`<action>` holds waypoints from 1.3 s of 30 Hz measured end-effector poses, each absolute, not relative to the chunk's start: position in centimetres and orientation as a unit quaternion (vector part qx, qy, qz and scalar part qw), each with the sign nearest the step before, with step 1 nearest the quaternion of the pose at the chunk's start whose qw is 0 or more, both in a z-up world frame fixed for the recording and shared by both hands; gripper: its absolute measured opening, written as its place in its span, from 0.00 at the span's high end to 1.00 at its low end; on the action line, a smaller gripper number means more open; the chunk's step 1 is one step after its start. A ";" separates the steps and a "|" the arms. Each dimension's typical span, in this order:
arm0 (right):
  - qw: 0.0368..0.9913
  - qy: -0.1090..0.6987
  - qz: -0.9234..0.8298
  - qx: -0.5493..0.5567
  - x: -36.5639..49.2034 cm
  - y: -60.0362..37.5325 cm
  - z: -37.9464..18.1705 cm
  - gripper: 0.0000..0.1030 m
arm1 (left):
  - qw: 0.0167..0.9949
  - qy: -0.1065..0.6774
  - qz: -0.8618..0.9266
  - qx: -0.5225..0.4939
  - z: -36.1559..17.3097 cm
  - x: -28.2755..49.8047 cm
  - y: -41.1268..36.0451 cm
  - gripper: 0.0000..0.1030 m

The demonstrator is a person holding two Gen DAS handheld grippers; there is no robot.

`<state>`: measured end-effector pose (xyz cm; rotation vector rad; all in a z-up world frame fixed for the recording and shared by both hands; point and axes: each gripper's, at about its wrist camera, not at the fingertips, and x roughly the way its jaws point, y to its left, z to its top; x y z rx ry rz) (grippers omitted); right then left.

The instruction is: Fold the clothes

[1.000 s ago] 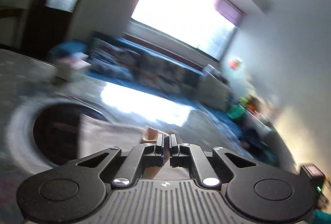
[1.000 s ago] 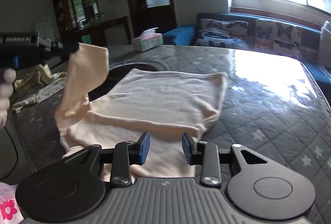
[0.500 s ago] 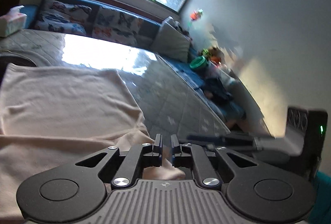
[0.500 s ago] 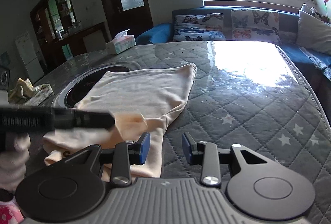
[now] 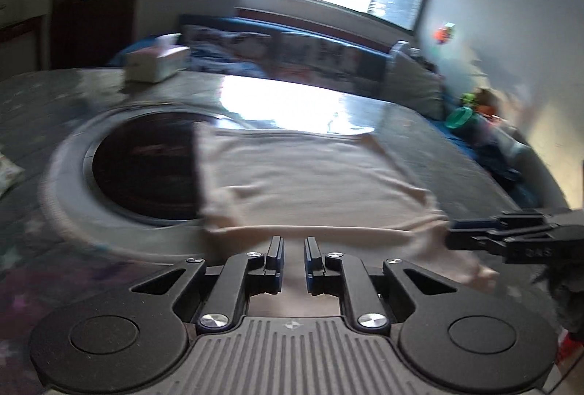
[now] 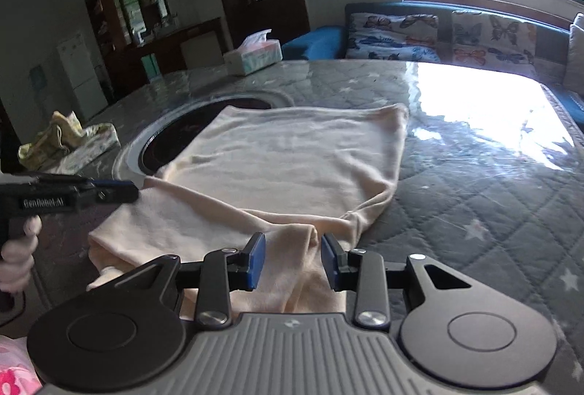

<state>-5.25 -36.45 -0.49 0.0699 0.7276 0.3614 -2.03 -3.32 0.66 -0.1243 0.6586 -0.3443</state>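
Currently peach garment (image 6: 292, 157) lies flat mid-frame on the quilted table (image 6: 474, 205), partly covering the round inset (image 5: 142, 168). Left gripper (image 5: 294, 249) has just been opening, narrow gap, nothing clamped. Right gripper (image 6: 292, 261) apart, straddling a fold. Tissue box (image 6: 253, 55) upper centre, crumpled cloth (image 6: 65, 143) left.

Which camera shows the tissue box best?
The right wrist view. There the tissue box is sharp on the table's far side, with a tissue sticking out of its top. The left wrist view shows it too, but smeared by motion blur into a pale block.
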 end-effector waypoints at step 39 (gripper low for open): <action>0.929 0.333 0.164 0.008 -4.0 -35.1 1.3 0.94 | 0.860 0.310 -0.386 0.125 0.3 3.2 0.1 0.99</action>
